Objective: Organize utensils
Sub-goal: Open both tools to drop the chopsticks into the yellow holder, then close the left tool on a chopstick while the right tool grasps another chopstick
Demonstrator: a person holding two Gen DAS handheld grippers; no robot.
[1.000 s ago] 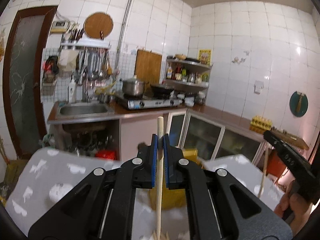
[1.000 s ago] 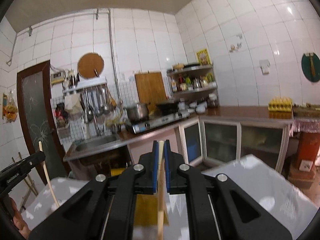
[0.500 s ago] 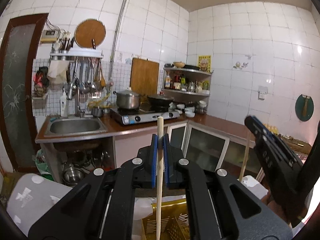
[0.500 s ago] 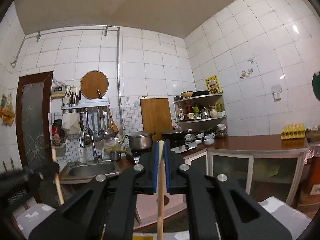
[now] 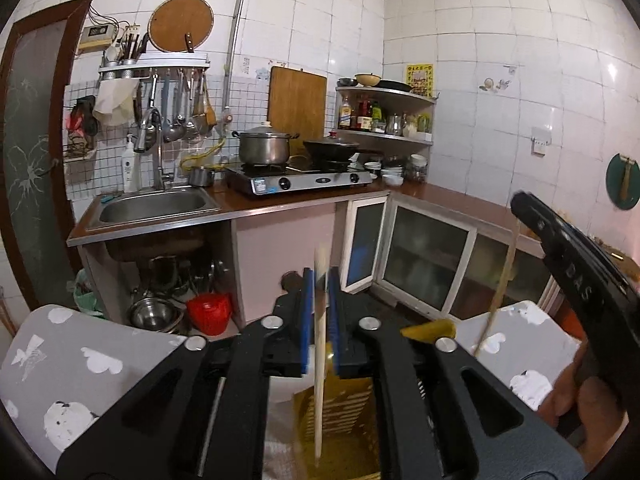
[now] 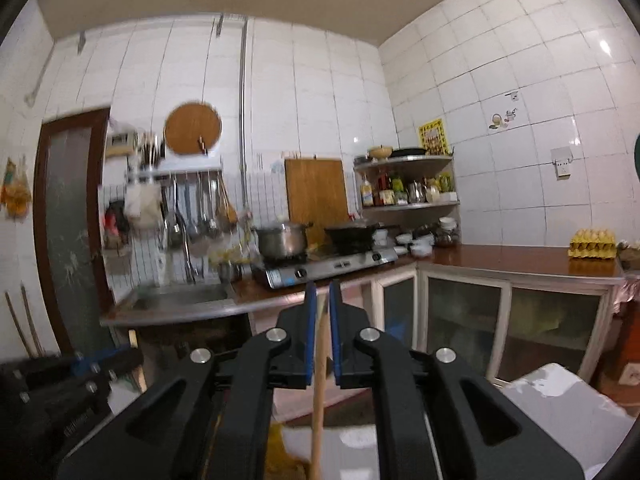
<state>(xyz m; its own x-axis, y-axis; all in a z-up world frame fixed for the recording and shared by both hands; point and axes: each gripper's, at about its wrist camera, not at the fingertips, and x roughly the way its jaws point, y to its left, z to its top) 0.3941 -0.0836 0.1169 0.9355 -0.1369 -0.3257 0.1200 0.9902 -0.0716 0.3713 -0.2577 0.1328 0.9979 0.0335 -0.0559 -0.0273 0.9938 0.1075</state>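
My left gripper (image 5: 320, 288) has its jaws slightly parted around a pale wooden chopstick (image 5: 319, 360) that is motion-blurred and hangs down into a yellow slatted basket (image 5: 340, 412). My right gripper (image 6: 322, 308) has its jaws narrowly parted with a second wooden chopstick (image 6: 318, 392) between the blue pads, its lower end over the yellow basket (image 6: 280, 452). The right gripper also shows at the right edge of the left wrist view (image 5: 568, 264), with its chopstick (image 5: 500, 288) hanging below. The left gripper shows at the lower left of the right wrist view (image 6: 80, 372).
A table with a grey cloth printed with white shapes (image 5: 80, 368) carries the basket. Behind are a sink (image 5: 156, 204), a gas stove with a pot (image 5: 264, 146) and a wok, a corner shelf with bottles (image 5: 380, 116), and glass-door cabinets (image 5: 428, 260).
Both grippers tilted back down after pointing higher. The left jaws have loosened and its chopstick is sliding down, blurred. The right chopstick now sits lower between its pads.
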